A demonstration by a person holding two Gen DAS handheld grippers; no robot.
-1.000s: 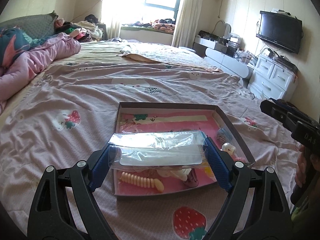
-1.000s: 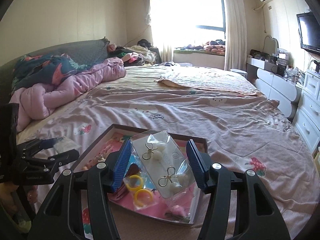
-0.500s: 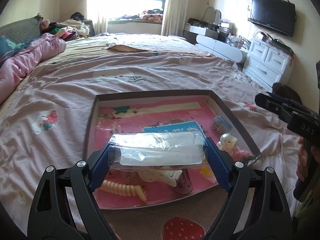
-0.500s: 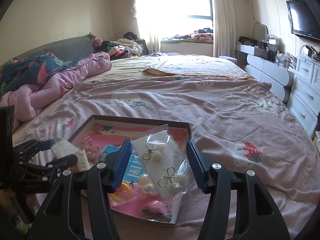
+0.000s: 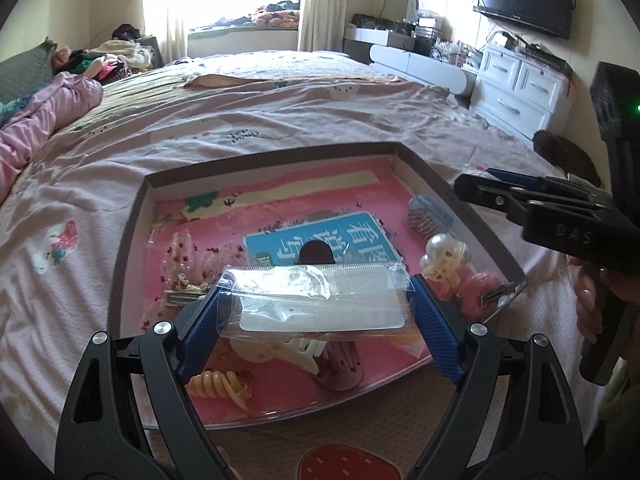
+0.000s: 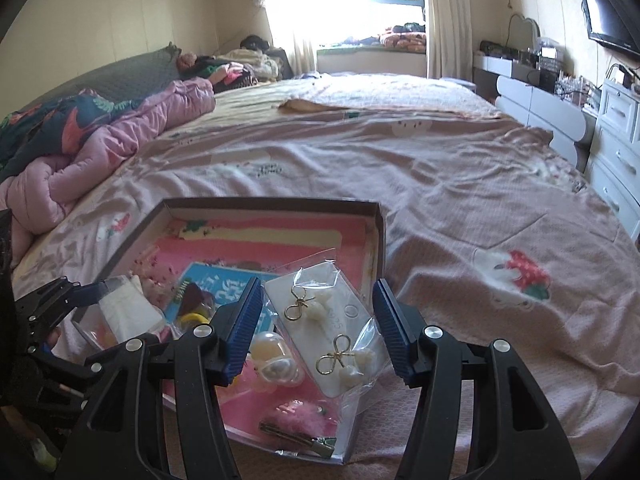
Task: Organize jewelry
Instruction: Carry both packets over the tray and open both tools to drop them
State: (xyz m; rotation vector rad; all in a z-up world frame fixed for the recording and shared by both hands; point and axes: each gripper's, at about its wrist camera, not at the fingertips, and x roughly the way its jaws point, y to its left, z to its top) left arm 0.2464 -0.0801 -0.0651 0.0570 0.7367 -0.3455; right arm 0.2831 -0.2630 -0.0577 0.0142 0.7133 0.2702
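Left gripper [image 5: 316, 304]: clamped on a clear flat packet [image 5: 320, 300], one blue finger [image 5: 198, 328] at each short end.
Packet axis: long side runs crosswise, finger to finger; zip edge faces away from the tool, flat face tilted up toward the camera.
Packet position: held in the air over the near half of the tray [image 5: 128, 240], above a cream claw clip [image 5: 280, 350] and a spiral hair tie [image 5: 218, 386].
Left pose: tool aimed forward and down into the tray, level side to side.
Right gripper [image 6: 318, 326]: closed onto an earring bag [image 6: 328, 332]; contact at the bag's edges looks light.
Bag axis: long side runs along the fingers, slanted, far end leaning left; two gold bow earrings [image 6: 334, 362] face up.
Bag position: over the tray's near right corner [image 6: 376, 216], just right of a pearl hair piece [image 6: 276, 364].
Right pose: aimed forward, tipped downward; seen from the left camera it sits at the right of the tray, a hand [image 5: 592, 300] on its grip.
Tray: on the pink bedspread [image 6: 440, 200], holding a blue card [image 5: 320, 240].
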